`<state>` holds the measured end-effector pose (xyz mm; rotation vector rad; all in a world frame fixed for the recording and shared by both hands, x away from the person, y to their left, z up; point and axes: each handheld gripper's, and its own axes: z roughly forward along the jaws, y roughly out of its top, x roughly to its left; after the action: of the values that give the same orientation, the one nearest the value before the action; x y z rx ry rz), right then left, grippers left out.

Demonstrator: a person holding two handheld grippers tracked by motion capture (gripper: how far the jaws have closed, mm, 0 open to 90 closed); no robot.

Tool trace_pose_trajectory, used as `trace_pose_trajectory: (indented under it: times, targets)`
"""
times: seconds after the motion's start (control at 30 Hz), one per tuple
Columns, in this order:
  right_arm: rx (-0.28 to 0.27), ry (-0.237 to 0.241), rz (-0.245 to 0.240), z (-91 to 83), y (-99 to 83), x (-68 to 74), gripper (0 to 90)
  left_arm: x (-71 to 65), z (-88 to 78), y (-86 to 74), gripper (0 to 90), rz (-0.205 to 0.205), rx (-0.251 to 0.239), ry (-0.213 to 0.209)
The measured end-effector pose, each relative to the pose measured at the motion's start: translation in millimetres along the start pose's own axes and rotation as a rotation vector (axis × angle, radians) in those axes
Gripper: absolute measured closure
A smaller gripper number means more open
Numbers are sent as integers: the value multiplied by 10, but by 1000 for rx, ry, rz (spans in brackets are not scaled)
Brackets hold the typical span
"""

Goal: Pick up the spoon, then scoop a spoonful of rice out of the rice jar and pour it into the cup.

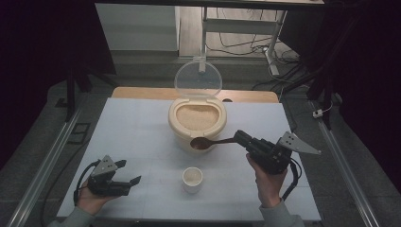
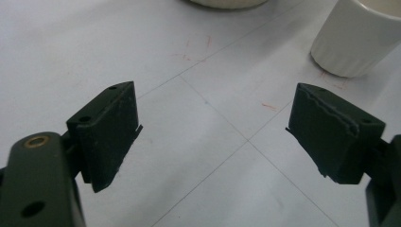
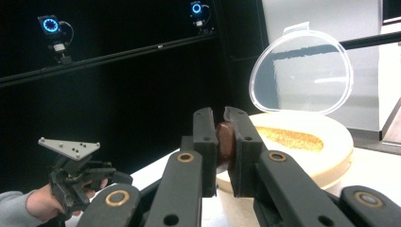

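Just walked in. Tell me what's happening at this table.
A person works at a white table with a gripper in each hand. The right gripper is shut on the handle of a brown spoon, whose bowl hangs by the front of a cream container of grain with its clear lid standing open. A small white cup, nearer the person, already has some grain in it. The left gripper rests low at the table's left, open and holding nothing.
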<state>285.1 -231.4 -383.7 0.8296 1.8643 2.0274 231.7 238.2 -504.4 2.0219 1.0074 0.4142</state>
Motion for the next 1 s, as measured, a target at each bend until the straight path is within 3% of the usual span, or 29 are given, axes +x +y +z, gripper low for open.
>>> trace_pose_trajectory:
  times: [0.37, 1.0]
  targets:
    - [-39, -18, 0, 33, 89, -54, 832, 1, 21, 8, 162, 3, 10, -5]
    - [-82, -145, 14, 209, 404, -367, 832, 5, 41, -6, 163, -2, 16, -8]
